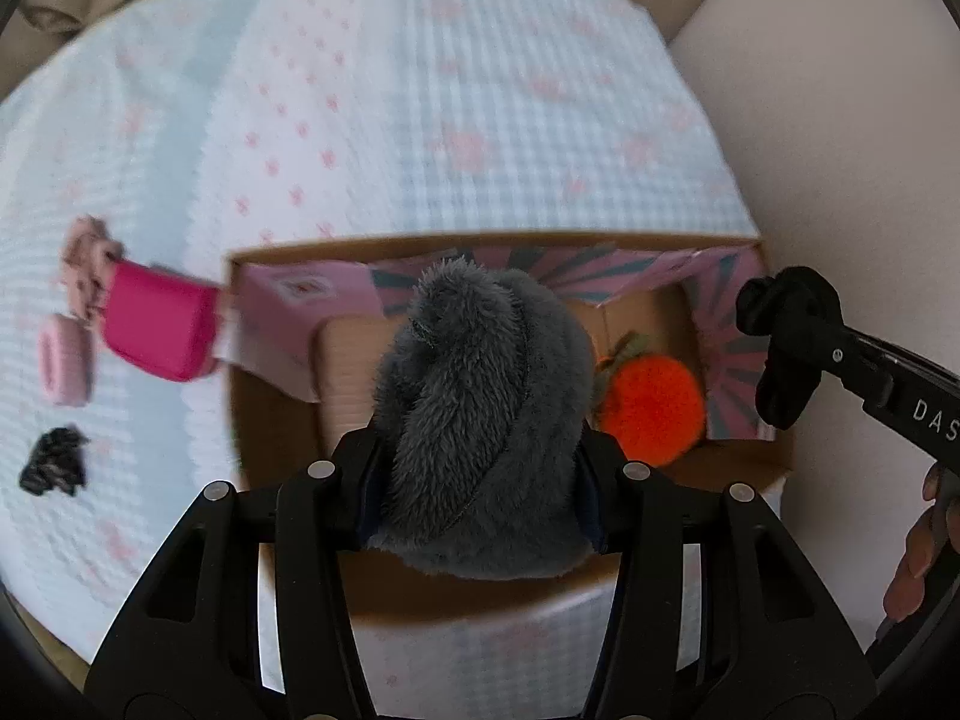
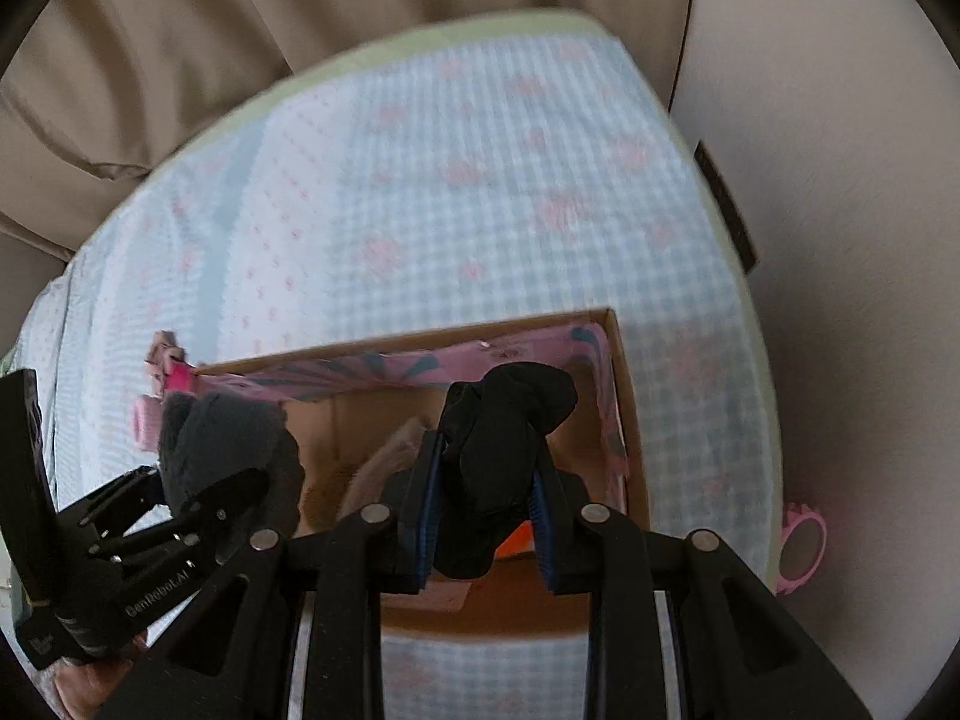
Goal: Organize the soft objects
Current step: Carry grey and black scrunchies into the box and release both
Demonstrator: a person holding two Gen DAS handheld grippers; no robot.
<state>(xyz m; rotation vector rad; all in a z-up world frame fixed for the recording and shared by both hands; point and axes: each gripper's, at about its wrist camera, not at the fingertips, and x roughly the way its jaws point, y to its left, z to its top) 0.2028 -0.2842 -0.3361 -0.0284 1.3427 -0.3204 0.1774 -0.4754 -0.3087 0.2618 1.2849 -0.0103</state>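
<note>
L gripper (image 1: 480,480) pinches a gray plush toy (image 1: 480,396) w/ narrow jaws, above the cardboard box (image 1: 276,420). R gripper (image 2: 483,510) is clamped tight on a black fabric bundle (image 2: 498,444), also above box. Both look light & squishy; grip mid-bulk.

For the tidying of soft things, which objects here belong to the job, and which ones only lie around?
Belong to the job:
- grey plush piece, held by the left gripper
- black cloth bundle, held by the right gripper
- cardboard box
- orange fuzzy toy inside the box
- small black piece on the bedspread

Only lying around:
- pink round mirror
- beige curtain
</note>
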